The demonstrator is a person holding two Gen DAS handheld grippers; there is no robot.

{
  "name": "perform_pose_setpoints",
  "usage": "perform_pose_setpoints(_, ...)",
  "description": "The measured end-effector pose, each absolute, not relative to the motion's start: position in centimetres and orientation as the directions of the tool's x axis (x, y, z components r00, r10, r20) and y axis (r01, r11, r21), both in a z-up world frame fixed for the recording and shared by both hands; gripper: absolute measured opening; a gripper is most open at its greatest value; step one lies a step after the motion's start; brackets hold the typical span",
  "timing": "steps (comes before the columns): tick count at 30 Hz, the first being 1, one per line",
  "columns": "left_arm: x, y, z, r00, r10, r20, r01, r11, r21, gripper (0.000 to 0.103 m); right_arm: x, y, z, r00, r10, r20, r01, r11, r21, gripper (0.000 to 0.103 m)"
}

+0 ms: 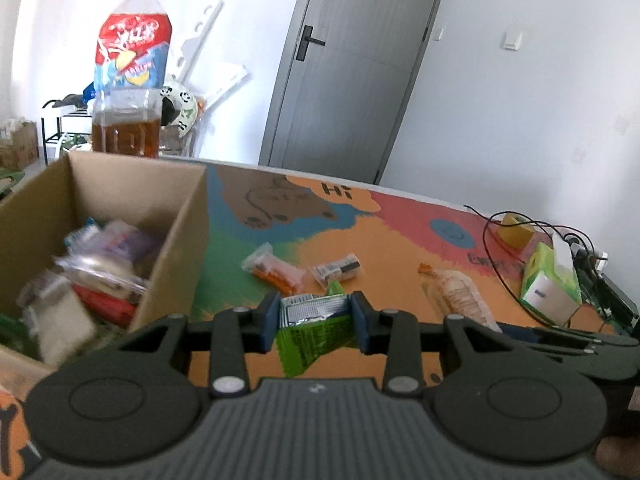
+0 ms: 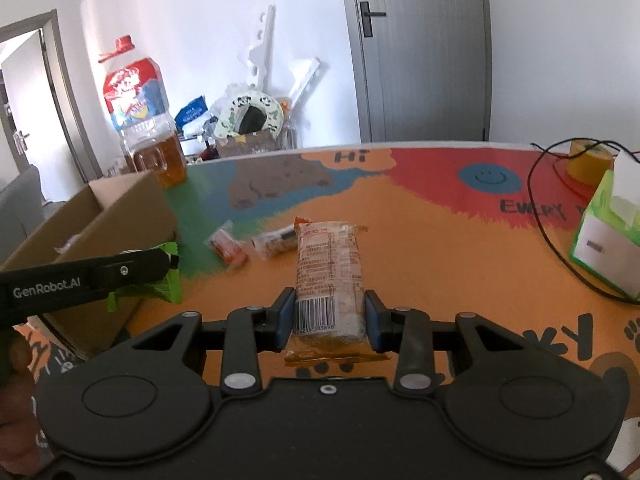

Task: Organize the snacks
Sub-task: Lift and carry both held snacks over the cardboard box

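Note:
My left gripper (image 1: 316,322) is shut on a green snack packet (image 1: 312,336) and holds it above the table, just right of the cardboard box (image 1: 176,236). The box holds several wrapped snacks (image 1: 92,276). My right gripper (image 2: 330,322) is shut on a long clear-wrapped biscuit pack (image 2: 330,276) with a barcode; whether the pack rests on the table I cannot tell. It also shows in the left wrist view (image 1: 460,296). Two small snack packets lie mid-table: an orange one (image 1: 276,270) (image 2: 228,250) and a clear one (image 1: 338,270) (image 2: 276,242). The left gripper with the green packet (image 2: 160,284) shows beside the box (image 2: 120,216).
A large oil bottle (image 1: 128,80) (image 2: 144,120) stands behind the box. A green-and-white tissue box (image 1: 552,284) (image 2: 604,236), black cables (image 1: 504,256) and a yellow tape roll (image 2: 588,160) sit at the table's right. The colourful tablecloth (image 2: 440,248) covers the table.

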State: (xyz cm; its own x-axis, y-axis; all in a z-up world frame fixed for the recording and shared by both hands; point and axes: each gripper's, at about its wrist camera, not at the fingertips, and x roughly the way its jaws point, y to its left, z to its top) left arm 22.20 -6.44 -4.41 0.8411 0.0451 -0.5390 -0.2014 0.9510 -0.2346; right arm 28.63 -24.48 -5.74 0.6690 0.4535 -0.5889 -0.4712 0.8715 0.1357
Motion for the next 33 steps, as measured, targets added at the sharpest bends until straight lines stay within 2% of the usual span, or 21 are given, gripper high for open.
perform_pose_setpoints(15,18.9,-5.1,1.1,0.870,0.040,-0.492,-0.143,0.975,-0.173,0.037,25.6,-21.7,-0.9,0.688,0.533,-0.492,-0.556,0.823,0.114,0.037)
perform_pose_setpoints(33,15.8,0.5,3.6,0.868,0.136,-0.477,-0.222,0.966,-0.129,0.037,23.9,-16.4,1.0,0.645,0.617,-0.451,-0.645,0.756,0.111,0.037)
